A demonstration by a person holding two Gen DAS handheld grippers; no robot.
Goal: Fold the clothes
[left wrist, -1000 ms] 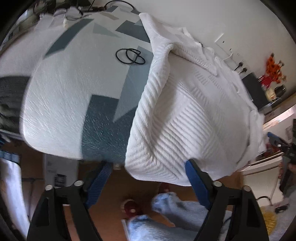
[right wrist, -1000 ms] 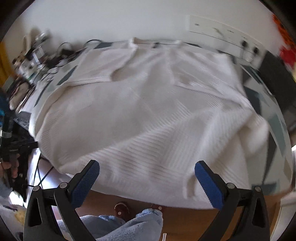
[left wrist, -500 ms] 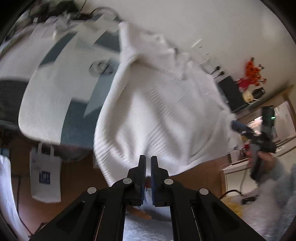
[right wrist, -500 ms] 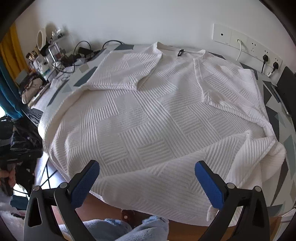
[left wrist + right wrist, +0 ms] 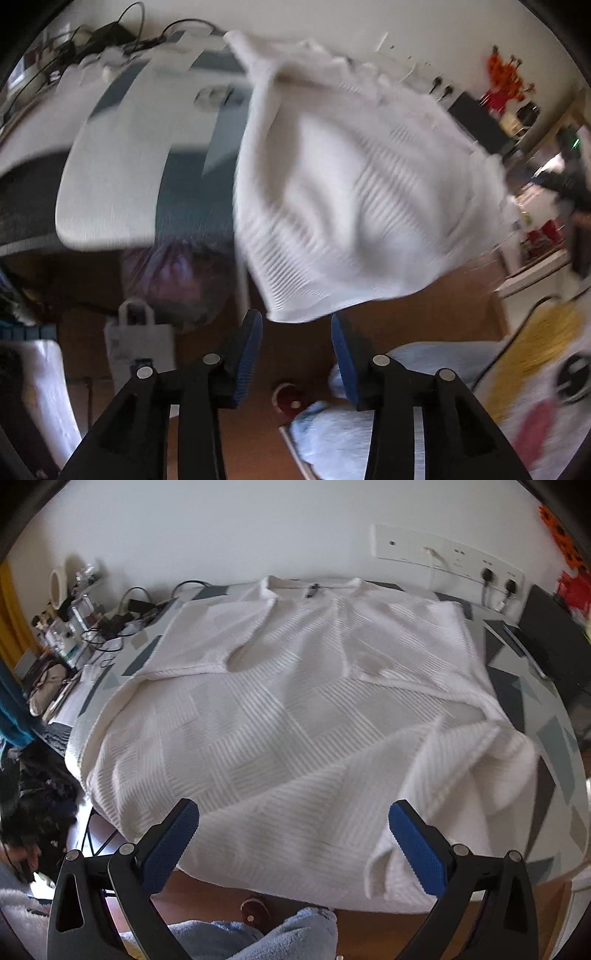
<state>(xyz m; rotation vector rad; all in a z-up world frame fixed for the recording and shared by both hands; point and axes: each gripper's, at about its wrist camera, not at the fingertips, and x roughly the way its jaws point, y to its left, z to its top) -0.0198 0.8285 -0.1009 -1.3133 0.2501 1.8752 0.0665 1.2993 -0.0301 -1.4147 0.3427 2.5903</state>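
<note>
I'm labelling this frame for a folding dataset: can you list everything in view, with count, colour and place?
sweater: one, white ribbed knit, spread flat on the table, sleeves folded in, hem hanging over the near edge
table cover: one, white with grey-blue shapes, under the sweater
wall sockets: one white panel, two black plugs, on the wall behind
cables: several, black, at the table's far left
paper bag: one, white, on the floor under the table
slippers: red, on the floor
left tongs: blue pads, open, just below the hem
right tongs: blue pads, open wide, over the hem
</note>
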